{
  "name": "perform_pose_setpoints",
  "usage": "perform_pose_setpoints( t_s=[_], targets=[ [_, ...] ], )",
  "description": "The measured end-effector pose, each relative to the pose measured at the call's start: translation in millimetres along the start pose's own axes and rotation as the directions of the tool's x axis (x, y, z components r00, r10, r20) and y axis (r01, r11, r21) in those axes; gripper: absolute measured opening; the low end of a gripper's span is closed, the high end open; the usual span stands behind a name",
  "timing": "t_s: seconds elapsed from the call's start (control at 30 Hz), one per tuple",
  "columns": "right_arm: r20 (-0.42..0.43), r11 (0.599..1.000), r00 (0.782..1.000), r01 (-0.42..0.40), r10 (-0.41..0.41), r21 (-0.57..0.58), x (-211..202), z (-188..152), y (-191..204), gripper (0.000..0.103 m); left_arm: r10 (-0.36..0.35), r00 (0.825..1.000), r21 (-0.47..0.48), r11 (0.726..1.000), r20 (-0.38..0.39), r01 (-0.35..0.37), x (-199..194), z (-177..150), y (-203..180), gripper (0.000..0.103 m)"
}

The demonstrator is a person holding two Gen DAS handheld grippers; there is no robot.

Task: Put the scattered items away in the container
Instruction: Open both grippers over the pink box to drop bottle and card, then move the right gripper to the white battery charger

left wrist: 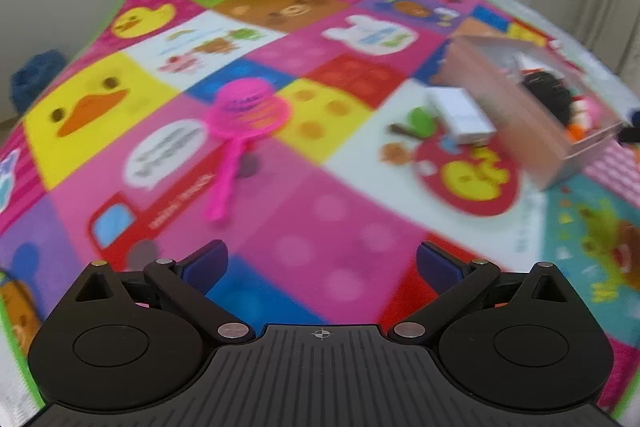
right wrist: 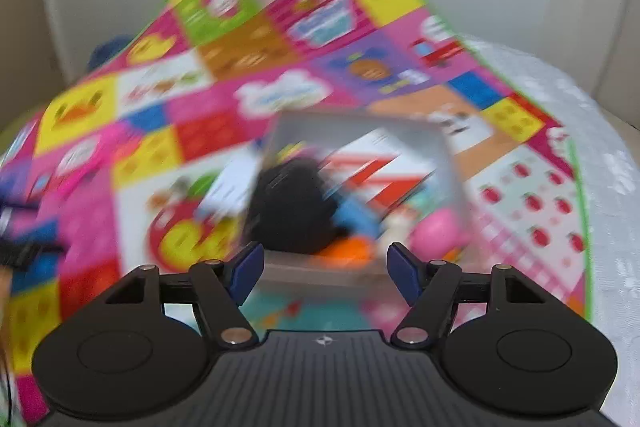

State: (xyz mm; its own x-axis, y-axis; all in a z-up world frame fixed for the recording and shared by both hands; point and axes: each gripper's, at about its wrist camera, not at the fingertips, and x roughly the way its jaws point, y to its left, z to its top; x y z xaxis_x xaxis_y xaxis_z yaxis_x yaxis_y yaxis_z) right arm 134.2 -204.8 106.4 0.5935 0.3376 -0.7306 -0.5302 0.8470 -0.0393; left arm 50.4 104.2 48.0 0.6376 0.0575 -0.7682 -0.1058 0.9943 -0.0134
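Left wrist view: the left gripper (left wrist: 322,263) is hanging over the patterned play mat (left wrist: 332,227), jaws standing wide with nothing between them. A pink scoop-like toy (left wrist: 240,119) is lying on the mat at about 11 o'clock from the fingertips, handle trailing toward the camera. A white box (left wrist: 464,117) is resting just beside the container (left wrist: 516,107), which is sitting at 2 o'clock and already holding several things, among them something black. Blur is softening everything here.

Right wrist view: the right gripper (right wrist: 326,271) is poised at the near rim of the container (right wrist: 450,163), which is filling 12 o'clock. Its jaws are standing part open, and no object is showing between the pads. Inside, a black item (right wrist: 288,211) and a pink round toy (right wrist: 436,227) are lying among other blurred pieces.

Judgement: the pink toy looks like the left side's next pick. Approaching along the handle and closing across that thin stem, not the domed head, should be giving the surer hold. Slowing down first would help, since the thin handle is easy to miss.
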Motion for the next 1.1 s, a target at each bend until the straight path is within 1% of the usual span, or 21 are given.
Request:
perform_pose_setpoints(
  t_s=[0.1, 0.2, 0.23, 0.3, 0.37, 0.43, 0.47, 0.5, 0.57, 0.7, 0.77, 0.9, 0.97, 1.03, 1.07, 1.1],
  targets=[
    [-0.004, 0.999, 1.0, -0.026, 0.026, -0.047, -1, 0, 32, 0.068, 0.027, 1.0, -0.029, 0.999, 0.003, -0.027, 6, -5, 10, 0.103],
    [-0.001, 0.997, 0.999, -0.051, 0.051, -0.066, 2, 17, 59, 0.066, 0.047, 0.999, -0.041, 0.998, 0.012, -0.047, 16, -9, 13, 0.103],
    [-0.01, 0.995, 0.998, -0.068, 0.067, -0.068, 7, 25, 68, 0.065, 0.051, 0.999, -0.041, 0.998, 0.009, -0.05, 20, -12, 14, 0.103],
    [-0.053, 0.992, 0.993, -0.107, 0.103, -0.069, 21, 39, 83, 0.058, 0.05, 0.999, -0.028, 0.998, 0.012, -0.049, 25, -19, 15, 0.103],
    [-0.09, 0.993, 0.991, -0.102, 0.096, -0.06, 39, 49, 96, 0.058, 0.049, 0.998, 0.001, 0.999, 0.046, -0.049, 24, -27, 14, 0.103],
    [-0.112, 0.996, 0.992, -0.069, 0.063, -0.052, 61, 56, 108, 0.058, 0.044, 0.997, 0.015, 0.999, 0.07, -0.045, 22, -33, 15, 0.103],
    [-0.12, 0.998, 0.992, -0.037, 0.031, -0.048, 73, 59, 114, 0.058, 0.039, 0.996, 0.017, 0.999, 0.079, -0.04, 21, -35, 17, 0.103],
    [-0.129, 0.999, 0.992, 0.012, -0.018, -0.049, 85, 61, 121, 0.056, 0.033, 0.996, 0.017, 0.999, 0.089, -0.035, 21, -38, 18, 0.103],
    [-0.141, 0.992, 0.982, 0.118, -0.124, -0.054, 106, 65, 132, 0.052, 0.026, 0.995, 0.02, 0.999, 0.096, -0.028, 19, -40, 20, 0.103],
    [-0.137, 0.972, 0.963, 0.224, -0.231, -0.064, 137, 71, 138, 0.052, 0.014, 0.996, 0.011, 1.0, 0.089, -0.015, 18, -41, 26, 0.103],
    [-0.149, 0.967, 0.955, 0.25, -0.255, -0.051, 151, 75, 138, 0.052, 0.006, 0.996, 0.015, 1.0, 0.089, -0.008, 17, -42, 28, 0.103],
    [-0.139, 0.943, 0.934, 0.316, -0.328, -0.104, 178, 77, 143, 0.052, 0.0, 0.996, 0.02, 1.0, 0.087, -0.002, 16, -43, 30, 0.103],
    [-0.13, 0.938, 0.931, 0.33, -0.342, -0.105, 185, 78, 141, 0.052, -0.001, 0.996, 0.022, 1.0, 0.086, -0.001, 16, -43, 31, 0.103],
    [-0.114, 0.937, 0.933, 0.327, -0.34, -0.123, 186, 78, 142, 0.051, -0.002, 0.996, 0.022, 1.0, 0.085, 0.0, 16, -44, 32, 0.103],
    [-0.105, 0.937, 0.935, 0.323, -0.338, -0.134, 186, 78, 143, 0.047, -0.002, 0.996, 0.022, 1.0, 0.085, 0.0, 16, -44, 32, 0.103],
    [-0.094, 0.935, 0.936, 0.323, -0.339, -0.148, 185, 77, 144, 0.04, -0.002, 0.996, 0.022, 1.0, 0.084, 0.0, 16, -44, 32, 0.103]
  ],
)
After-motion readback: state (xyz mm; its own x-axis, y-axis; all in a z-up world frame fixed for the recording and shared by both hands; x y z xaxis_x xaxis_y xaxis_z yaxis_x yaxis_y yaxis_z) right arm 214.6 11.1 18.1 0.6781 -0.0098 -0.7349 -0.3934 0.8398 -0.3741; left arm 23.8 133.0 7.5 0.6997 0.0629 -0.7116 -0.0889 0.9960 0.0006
